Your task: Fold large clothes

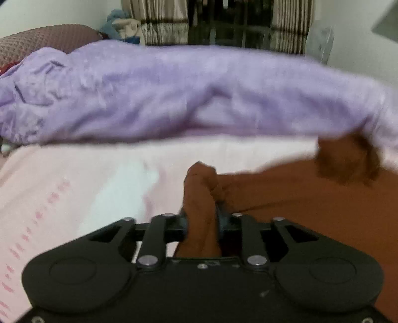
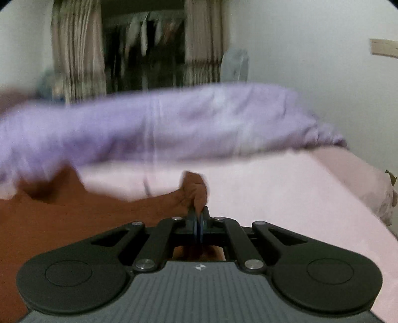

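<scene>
A large brown garment (image 1: 298,198) lies spread on the pink bed sheet (image 1: 87,186), blurred by motion. My left gripper (image 1: 202,213) is shut on a thick bunch of its edge, which sticks up and out past the fingertips. A second raised lump of the brown cloth (image 1: 348,159) shows at the right. In the right wrist view the same brown garment (image 2: 62,218) stretches off to the left. My right gripper (image 2: 198,216) is shut tight on a pinched corner of it, just above the pink sheet (image 2: 286,198).
A crumpled purple blanket (image 1: 174,94) (image 2: 174,124) lies across the back of the bed. A maroon pillow (image 1: 44,39) sits far left. Curtains (image 1: 161,22) and a fan (image 2: 235,64) stand behind. The bed's right edge (image 2: 373,188) drops away.
</scene>
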### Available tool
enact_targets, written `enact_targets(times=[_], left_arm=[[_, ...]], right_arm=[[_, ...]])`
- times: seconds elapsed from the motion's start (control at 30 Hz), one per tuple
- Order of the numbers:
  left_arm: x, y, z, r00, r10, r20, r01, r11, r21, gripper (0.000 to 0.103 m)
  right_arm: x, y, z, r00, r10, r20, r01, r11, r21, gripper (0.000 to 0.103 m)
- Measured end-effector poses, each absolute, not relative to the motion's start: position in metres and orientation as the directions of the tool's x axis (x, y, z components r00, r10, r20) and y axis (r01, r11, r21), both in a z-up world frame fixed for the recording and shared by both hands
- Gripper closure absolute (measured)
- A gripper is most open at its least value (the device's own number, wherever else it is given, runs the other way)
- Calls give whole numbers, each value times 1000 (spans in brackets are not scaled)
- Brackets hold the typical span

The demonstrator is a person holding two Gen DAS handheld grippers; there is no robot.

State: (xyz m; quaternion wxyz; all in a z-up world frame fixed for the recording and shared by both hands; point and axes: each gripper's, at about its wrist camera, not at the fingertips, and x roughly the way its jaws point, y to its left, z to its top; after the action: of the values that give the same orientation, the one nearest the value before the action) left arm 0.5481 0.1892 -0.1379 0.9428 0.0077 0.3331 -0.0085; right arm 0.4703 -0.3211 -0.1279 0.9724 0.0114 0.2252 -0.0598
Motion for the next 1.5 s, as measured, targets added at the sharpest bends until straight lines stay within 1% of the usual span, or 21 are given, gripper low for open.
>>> enact_targets(times=[0.03, 0.07, 0.1, 0.13, 0.17, 0.2, 0.23, 0.27, 0.37, 0.43, 0.5, 0.57, 0.63, 0.7, 0.83, 0.97, 1.03, 1.1, 1.3, 1.43, 1.5], left_arm=[[547, 186, -147, 787, 17, -616, 8, 999, 37, 62], [545, 186, -145, 796, 45, -603, -20, 999, 49, 48], [543, 191, -138, 800, 65, -596, -44, 998, 49, 39], [541, 198, -130, 800, 85, -594, -72, 996, 45, 18], [540, 204, -123, 797, 98, -595, -90, 995, 43, 4], [536, 211, -112, 799, 105, -592, -104, 994, 35, 1], [529, 220, -103, 803, 108, -586, -117, 993, 22, 1], [522, 228, -94, 802, 105, -588, -128, 992, 3, 0], [486, 244, -71, 807, 67, -587, -132, 989, -67, 0], [464, 253, -62, 805, 69, -590, -149, 985, -88, 0], [439, 259, -59, 800, 50, -598, -154, 980, -123, 0], [421, 260, -62, 793, -14, -609, -105, 982, -159, 0], [410, 254, -69, 773, -64, -631, -59, 983, -171, 0], [405, 245, -82, 740, -101, -665, -6, 988, -157, 0], [416, 230, -111, 643, -94, -760, 25, 994, -102, 0], [423, 219, -125, 599, -202, -775, 107, 979, -172, 0], [431, 213, -136, 562, -240, -792, 130, 971, -202, 0], [442, 207, -148, 538, -271, -798, 132, 962, -238, 0], [438, 218, -148, 552, -307, -775, 139, 951, -277, 0], [436, 214, -147, 551, -305, -776, 141, 951, -274, 0], [438, 211, -145, 551, -297, -780, 147, 954, -260, 0]], right_arm=[[473, -315, -136, 885, -111, -452, 107, 994, -34, 100], [470, -310, -136, 890, -128, -438, 107, 992, -72, 99], [466, -306, -132, 894, -138, -427, 108, 990, -95, 98], [461, -305, -124, 898, -150, -414, 114, 987, -109, 94], [457, -307, -118, 902, -159, -402, 122, 986, -117, 80], [453, -310, -110, 904, -177, -390, 139, 982, -124, 70], [447, -316, -102, 905, -206, -372, 170, 977, -129, 51], [439, -322, -96, 908, -219, -357, 188, 975, -120, 36], [411, -342, -77, 916, -214, -338, 211, 976, -44, 23], [400, -353, -70, 894, -203, -399, 228, 974, 16, 9], [383, -358, -73, 903, -151, -402, 201, 976, 85, 10], [368, -360, -78, 921, -45, -387, 120, 978, 172, 9], [362, -360, -84, 914, 68, -400, 35, 969, 244, 8], [362, -359, -92, 892, 144, -429, -23, 961, 275, 6], [387, -345, -118, 805, 144, -576, -37, 980, 194, 6], [402, -353, -129, 777, 231, -585, -58, 953, 299, 5], [412, -357, -135, 761, 281, -584, -67, 930, 360, 0], [417, -357, -137, 760, 279, -587, -67, 932, 357, 0], [388, -360, -116, 783, 123, -609, 43, 967, 250, 0], [397, -369, -137, 734, 177, -656, 48, 950, 310, 0], [398, -372, -139, 736, 169, -655, 64, 947, 316, 0]])
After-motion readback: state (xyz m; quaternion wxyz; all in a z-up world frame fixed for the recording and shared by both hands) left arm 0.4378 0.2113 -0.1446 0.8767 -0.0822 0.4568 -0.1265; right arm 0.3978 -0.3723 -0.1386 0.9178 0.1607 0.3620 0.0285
